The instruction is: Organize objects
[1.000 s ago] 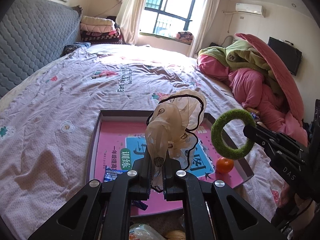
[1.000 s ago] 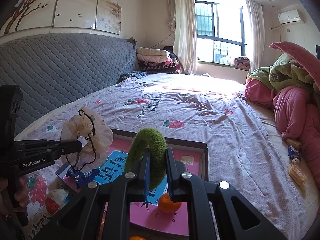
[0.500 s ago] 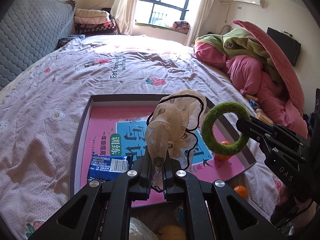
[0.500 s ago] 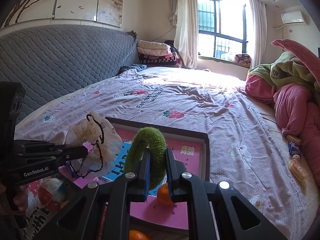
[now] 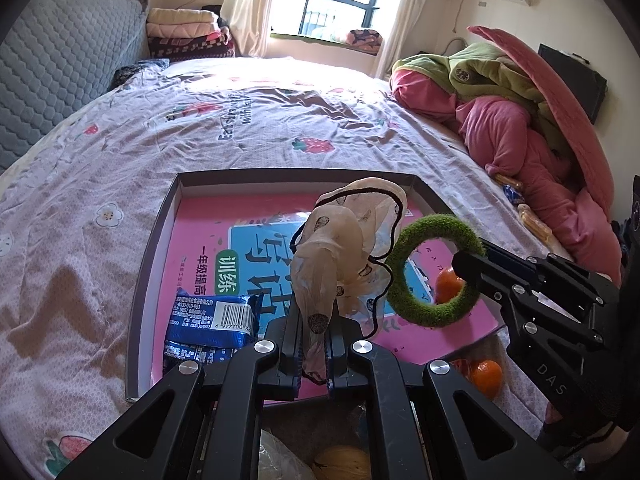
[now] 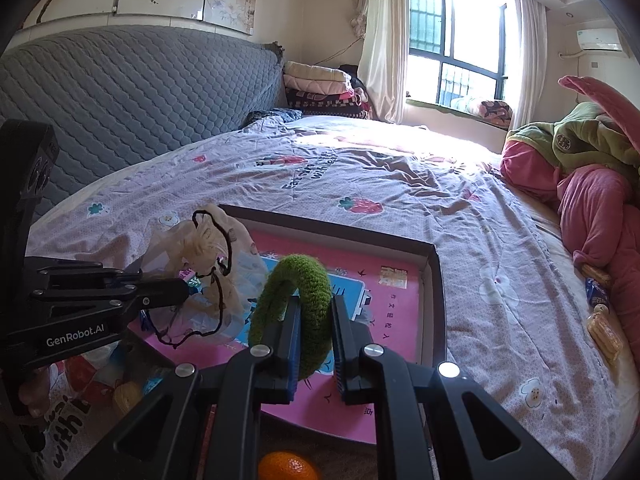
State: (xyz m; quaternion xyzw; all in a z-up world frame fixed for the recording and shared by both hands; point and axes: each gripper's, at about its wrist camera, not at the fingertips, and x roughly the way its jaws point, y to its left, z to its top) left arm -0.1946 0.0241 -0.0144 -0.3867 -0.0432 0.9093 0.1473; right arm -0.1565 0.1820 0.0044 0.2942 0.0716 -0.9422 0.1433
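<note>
Both of your grippers are sinking toward the shallow box lid on the bed, which is filling more of each view than a second ago, its blue snack packet now plain to see. Your left gripper is clamped tight on the gathered neck of a sheer beige hair bonnet with a black edging cord, which is standing up loosely above the jaws over the lid's pink bottom. Your right gripper is pinching one side of a fuzzy green ring, closed firmly on it, and holding it over the lid's near right part, above an orange.

As I judge it, you are lowering both items to set them in the lid. Watch the bonnet's cord: it is hanging right beside the ring, and the two are crowding each other, so the cord could be snagging on the fuzzy pile as you let go. The ring is also hovering over the orange, so a drop there could be leaving it propped on the fruit or nudging the fruit about.
</note>
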